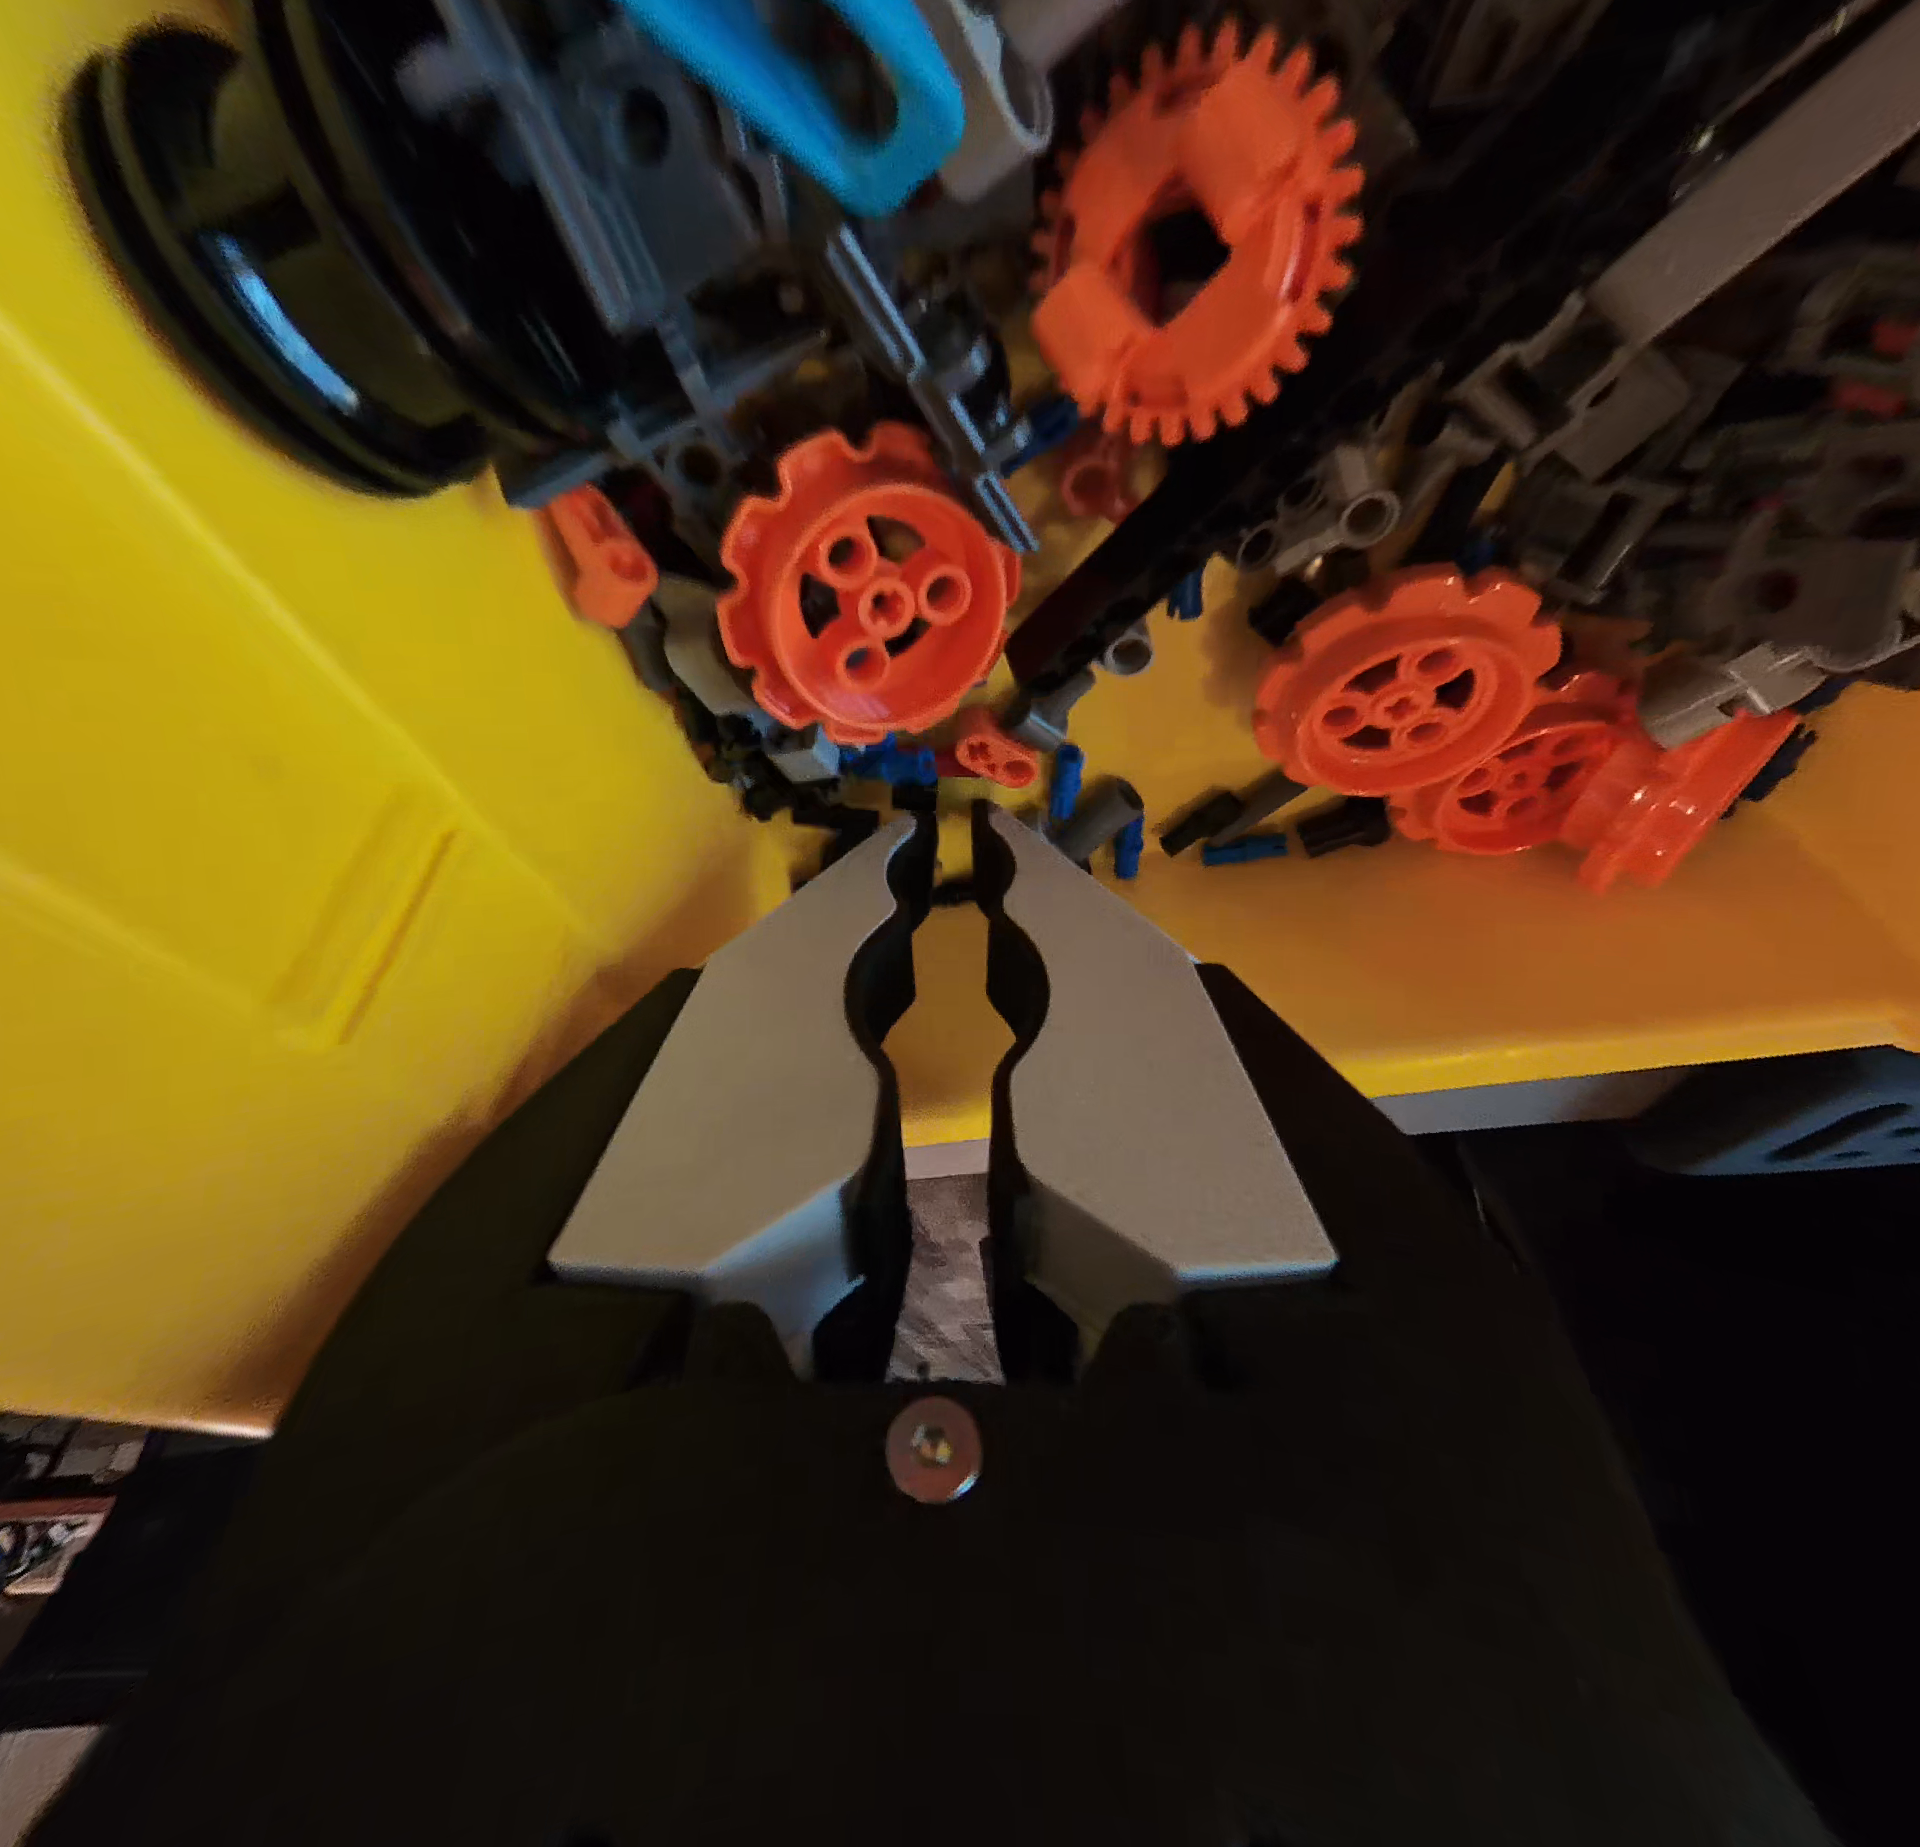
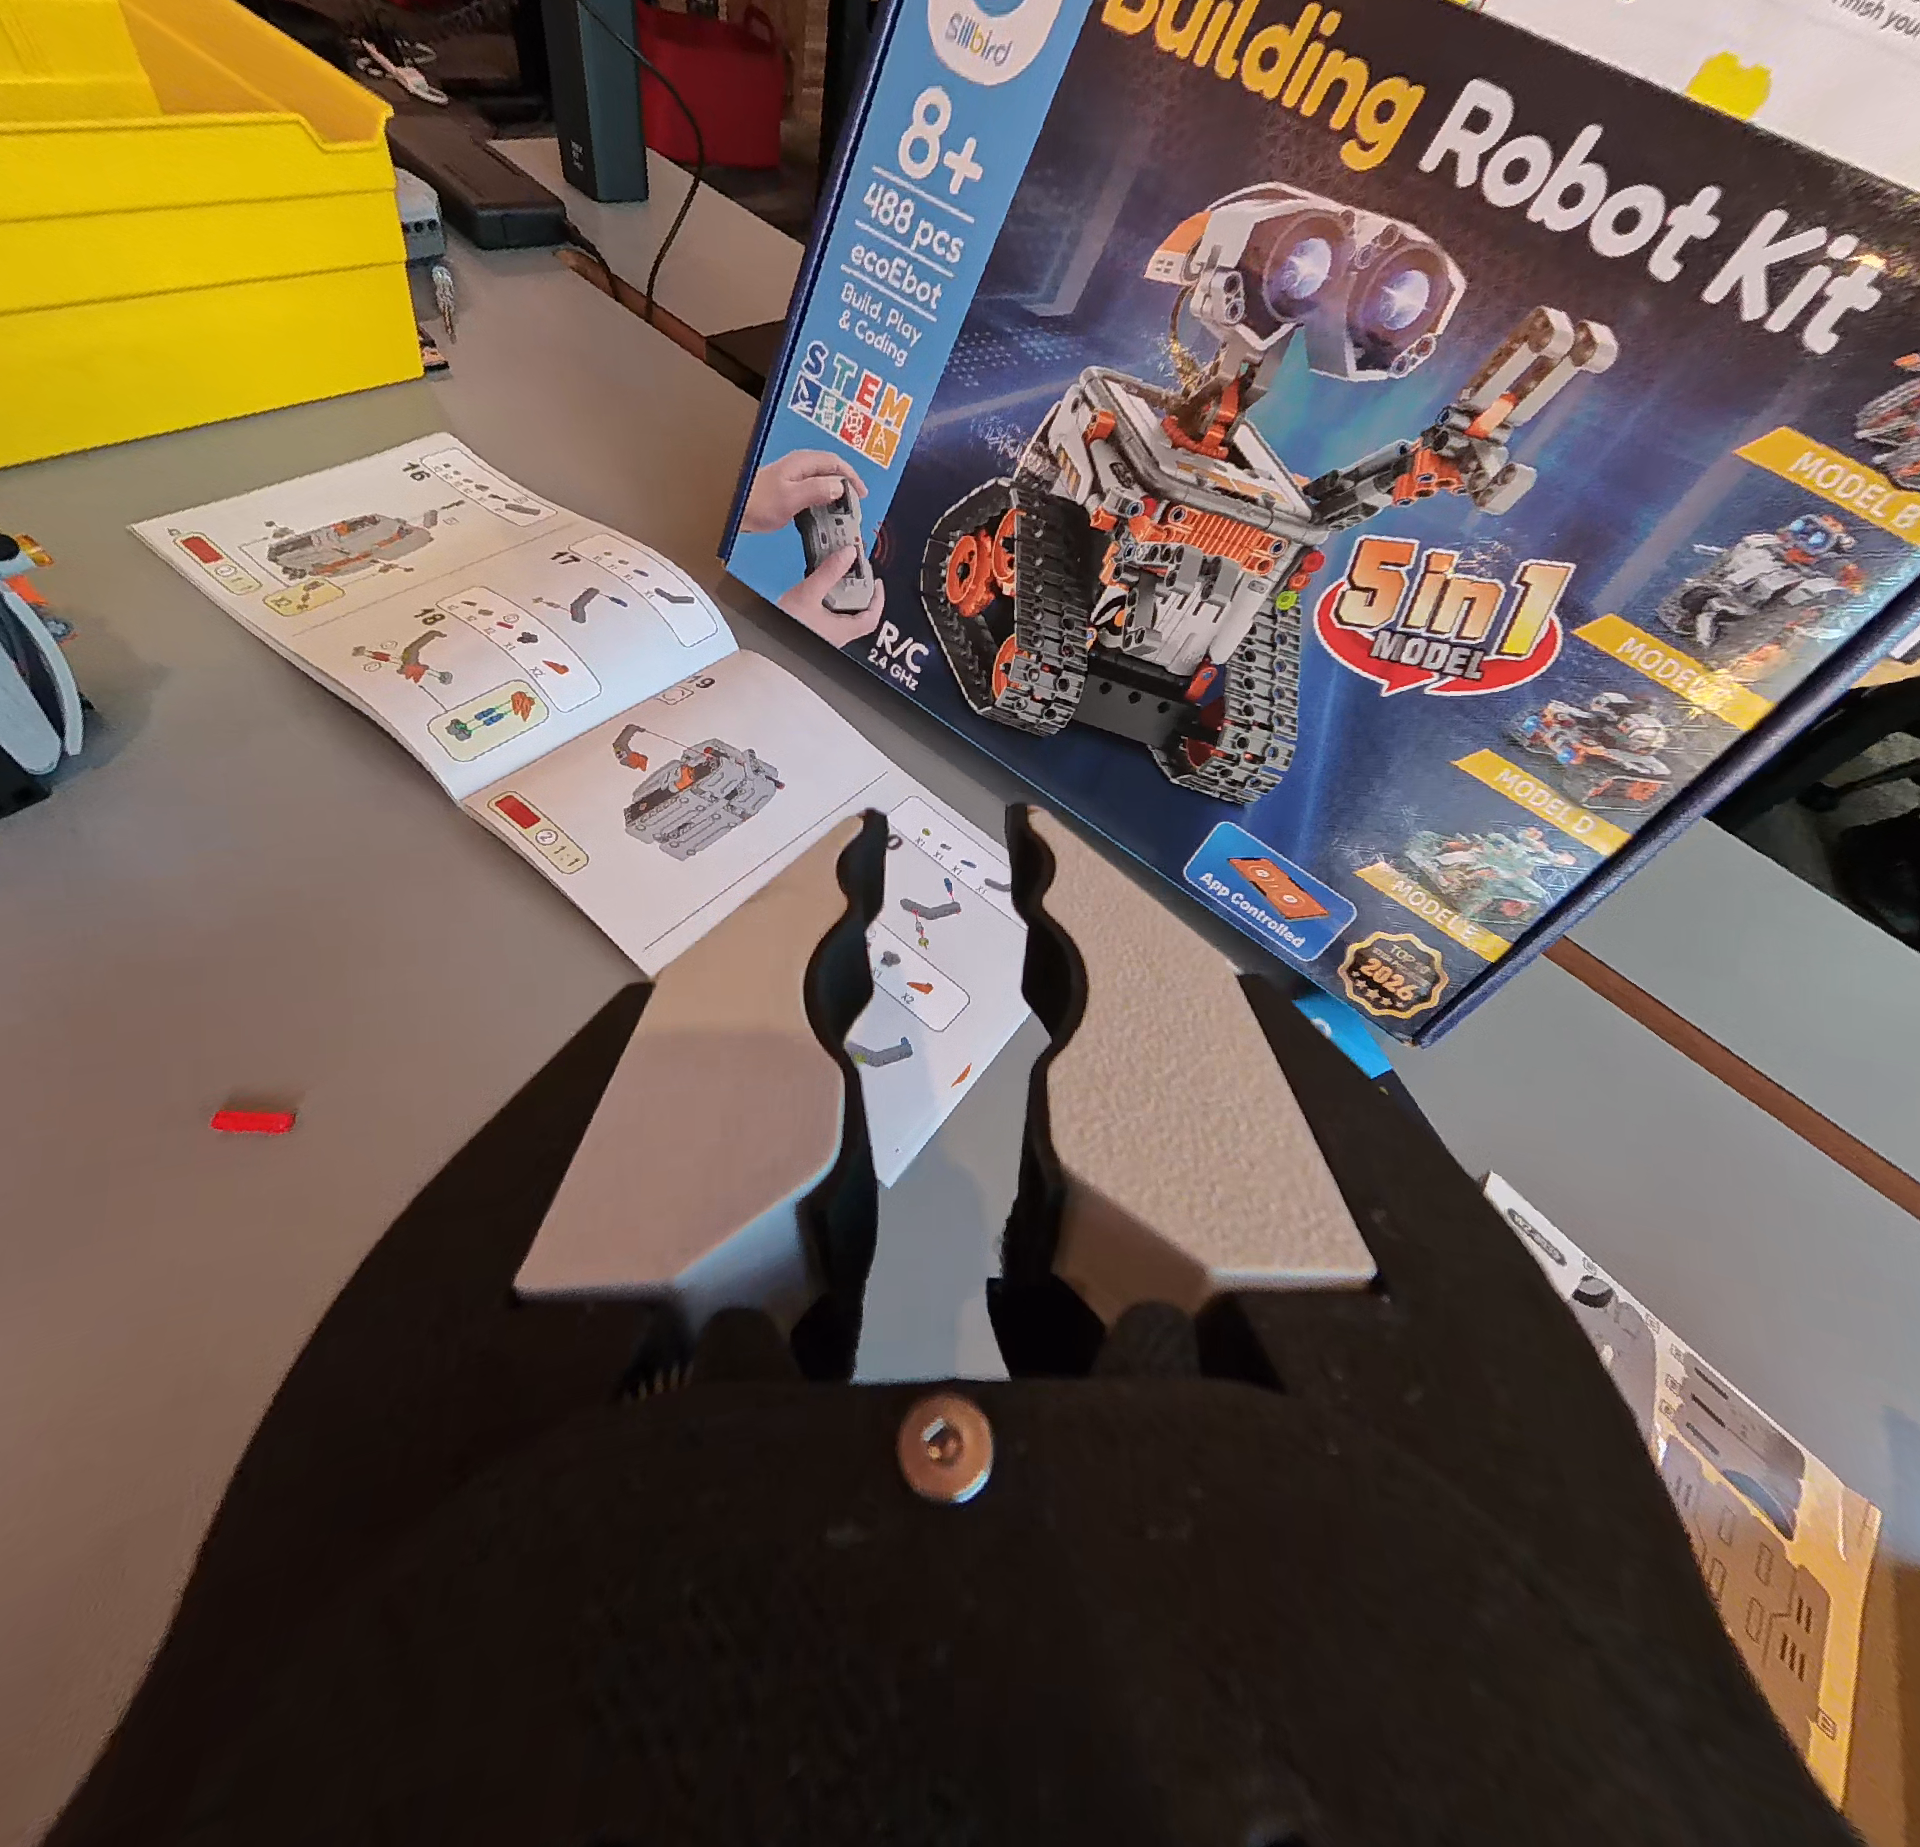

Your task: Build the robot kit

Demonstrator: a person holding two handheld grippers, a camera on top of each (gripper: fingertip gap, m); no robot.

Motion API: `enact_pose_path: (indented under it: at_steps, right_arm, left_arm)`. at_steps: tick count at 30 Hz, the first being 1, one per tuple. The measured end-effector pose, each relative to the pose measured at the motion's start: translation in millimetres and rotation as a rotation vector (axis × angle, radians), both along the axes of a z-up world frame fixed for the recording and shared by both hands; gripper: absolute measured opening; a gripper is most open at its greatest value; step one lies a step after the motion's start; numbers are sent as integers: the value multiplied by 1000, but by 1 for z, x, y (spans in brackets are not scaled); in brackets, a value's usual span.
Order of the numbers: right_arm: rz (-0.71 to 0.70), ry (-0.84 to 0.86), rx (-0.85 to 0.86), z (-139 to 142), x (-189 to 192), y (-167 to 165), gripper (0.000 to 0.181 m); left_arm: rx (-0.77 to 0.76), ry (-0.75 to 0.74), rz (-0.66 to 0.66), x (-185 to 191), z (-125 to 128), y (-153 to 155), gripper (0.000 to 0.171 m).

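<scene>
A: Left gripper [image 1: 954, 829]?
B: Jaws narrow, nothing between; tips inside the yellow plastic bin [image 1: 312, 758], just short of small blue and black plastic pins [image 1: 1065, 781], near an orange spoked plastic sprocket wheel [image 1: 868, 582].
A: Right gripper [image 2: 943, 829]?
B: Jaws part-open, empty, above the open white instruction booklet [image 2: 499, 644] on the grey table [image 2: 312, 966].

One yellow bin [image 1: 312, 758] holds three orange spoked wheels [image 1: 868, 582] from 11 to 2 o'clock, one orange toothed gear [image 1: 1195, 228] at 12, one black tyre [image 1: 312, 270] at 10 and one blue beam [image 1: 790, 62]; the small pins are too many to count. On one grey table [image 2: 312, 914]: one open booklet [image 2: 468, 634], one kit box [image 2: 1299, 426], one red brick [image 2: 252, 1121] at 9, one yellow bin [image 2: 187, 239].
</scene>
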State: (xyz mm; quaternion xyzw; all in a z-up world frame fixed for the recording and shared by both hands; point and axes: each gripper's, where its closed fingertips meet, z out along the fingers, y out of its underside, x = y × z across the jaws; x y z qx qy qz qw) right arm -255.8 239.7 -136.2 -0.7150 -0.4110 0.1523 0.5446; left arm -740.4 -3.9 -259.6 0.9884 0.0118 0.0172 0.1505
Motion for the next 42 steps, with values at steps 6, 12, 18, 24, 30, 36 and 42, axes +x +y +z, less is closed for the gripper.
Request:
enact_pose_path:
  at_steps: [6,12,18,24,30,36,42]
  right_arm:
    - [2,-80,-7,-13,-2,1,24]
    - [16,-140,-3,-21,-7,-2,24]
    - [33,-205,38,-22,-12,-6,24]
    - [36,-218,45,-22,-12,-7,24]
    - [36,-209,54,-18,-11,-8,25]
    - [40,-225,61,-18,-12,-10,25]
    - [42,-225,65,-17,-12,-11,25]
  left_arm:
    - [-23,-16,7,1,10,0,12]
    - [-96,8,-14,2,17,-15,16]
    - [-12,35,-94,-2,18,2,6]
    - [36,50,-84,-7,12,16,4]
    - [40,46,-53,-7,5,15,5]
    - [83,21,4,-5,4,20,7]
    - [131,-3,44,-3,4,21,7]
